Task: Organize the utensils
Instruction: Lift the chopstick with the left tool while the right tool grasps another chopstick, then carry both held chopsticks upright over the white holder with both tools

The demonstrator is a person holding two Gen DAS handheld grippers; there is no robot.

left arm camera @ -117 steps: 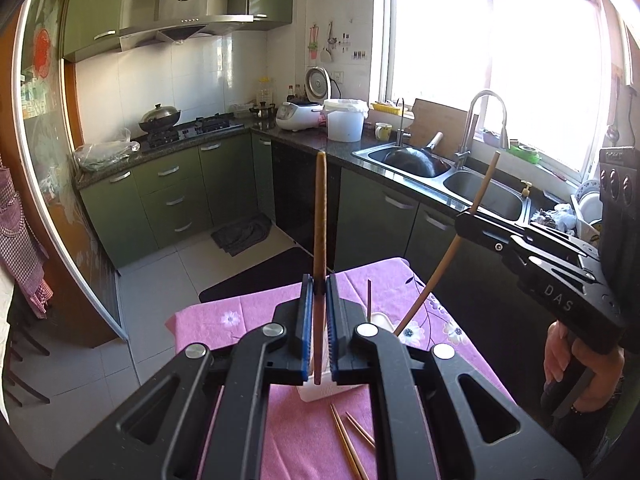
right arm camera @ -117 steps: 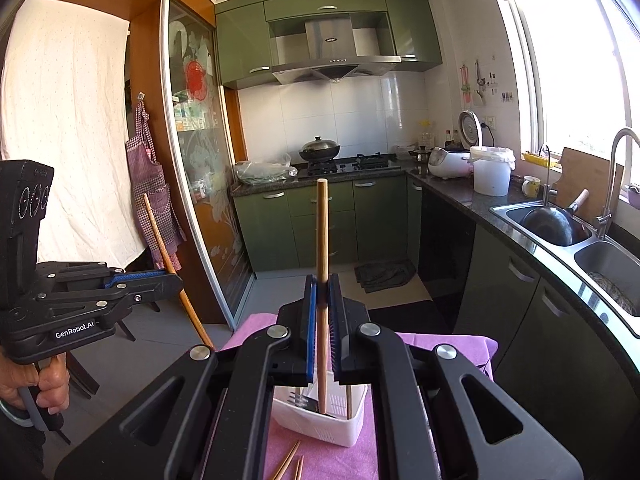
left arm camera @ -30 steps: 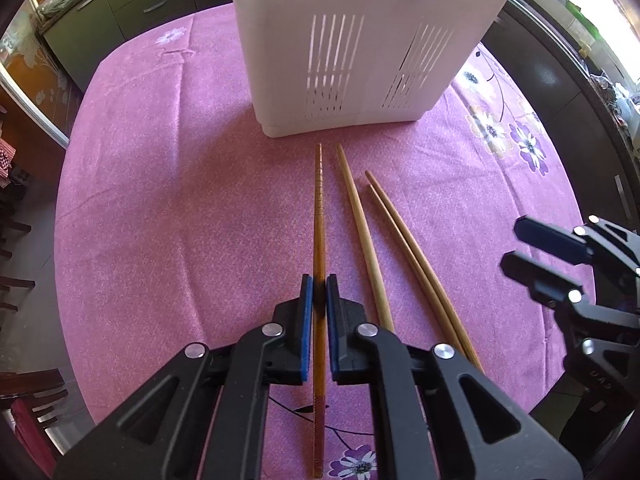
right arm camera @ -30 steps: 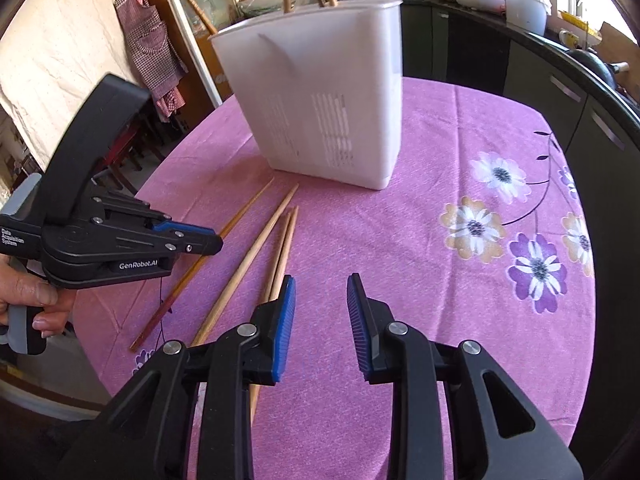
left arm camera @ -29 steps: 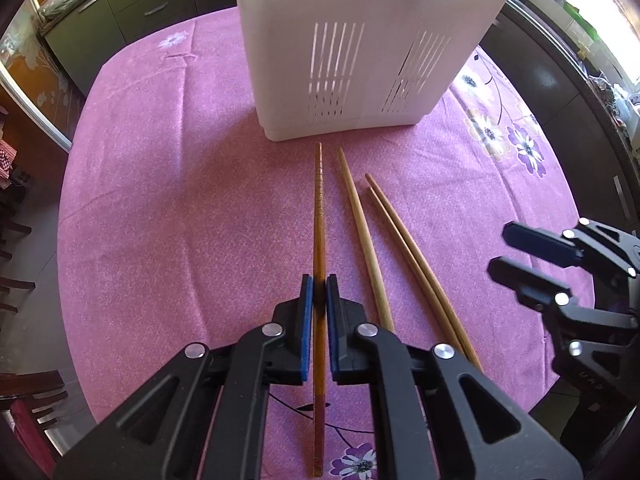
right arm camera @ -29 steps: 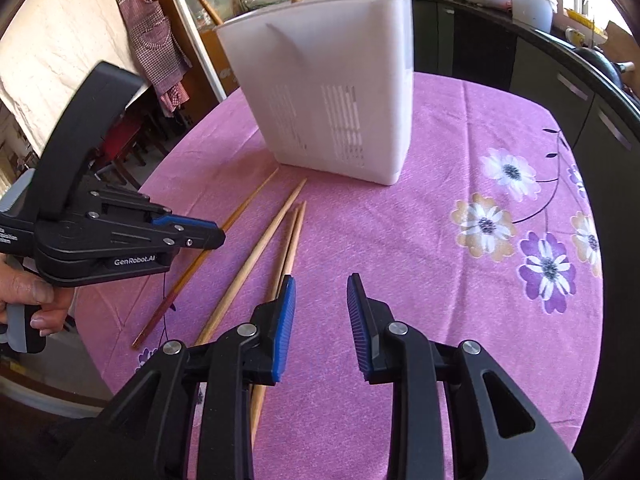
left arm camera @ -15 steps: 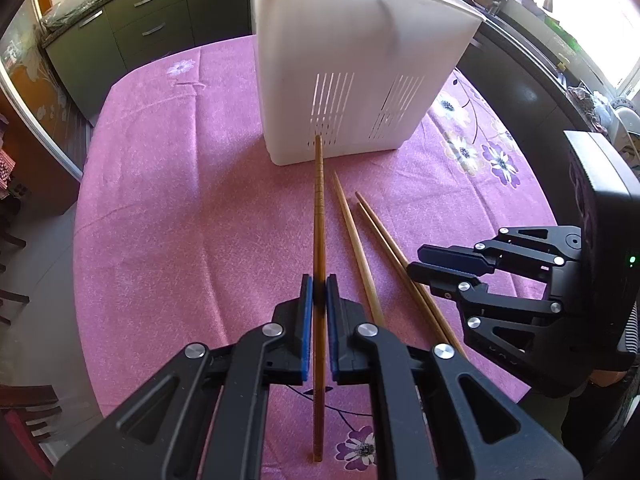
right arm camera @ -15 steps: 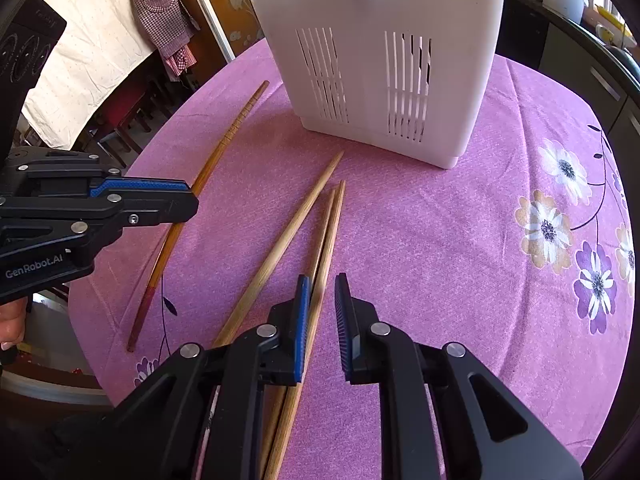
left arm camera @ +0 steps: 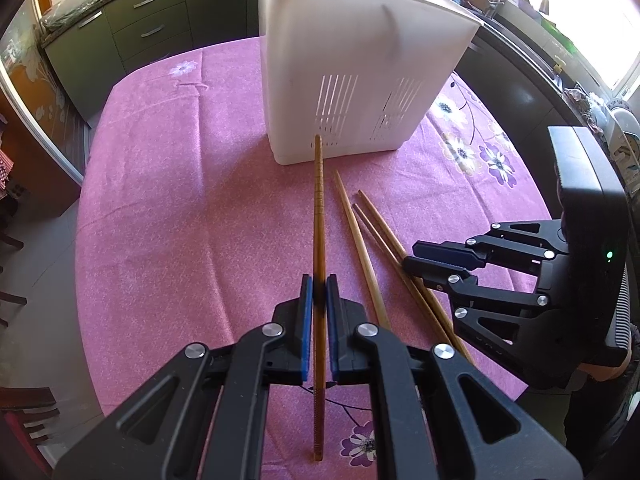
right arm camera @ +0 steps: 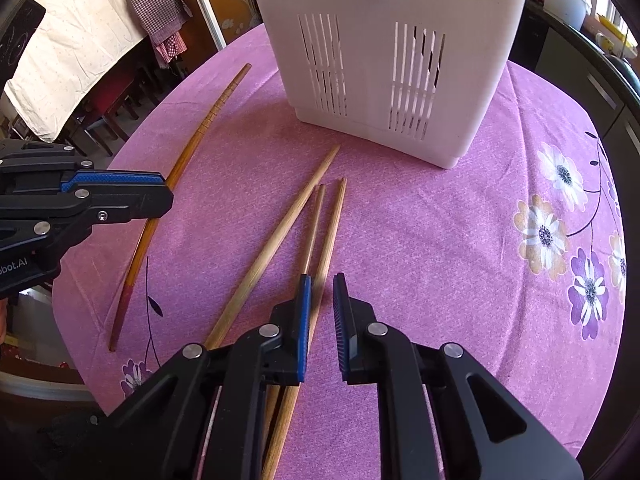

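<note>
My left gripper [left arm camera: 316, 296] is shut on a dark ridged chopstick [left arm camera: 318, 216], held just above the pink tablecloth and pointing at the white slotted utensil holder [left arm camera: 360, 80]. Three lighter chopsticks [left arm camera: 360, 236] lie on the cloth to its right. My right gripper [right arm camera: 320, 300] is partly open, low over the rightmost of those chopsticks [right arm camera: 332, 236], which runs between its jaws. In the right wrist view the dark chopstick [right arm camera: 192, 148] and left gripper [right arm camera: 120, 196] are at left. Several chopsticks stand in the holder [right arm camera: 400, 40].
The round table [left arm camera: 160, 200] has a pink flowered cloth; its edge drops off near both grippers. Green kitchen cabinets [left arm camera: 132, 32] stand behind, a dark counter [left arm camera: 520, 52] at right, and chairs [right arm camera: 108, 116] at the left.
My left gripper has lifted the dark chopstick and drawn back from the holder. My right gripper moved in low over the light chopsticks, narrowed its jaws, then widened slightly.
</note>
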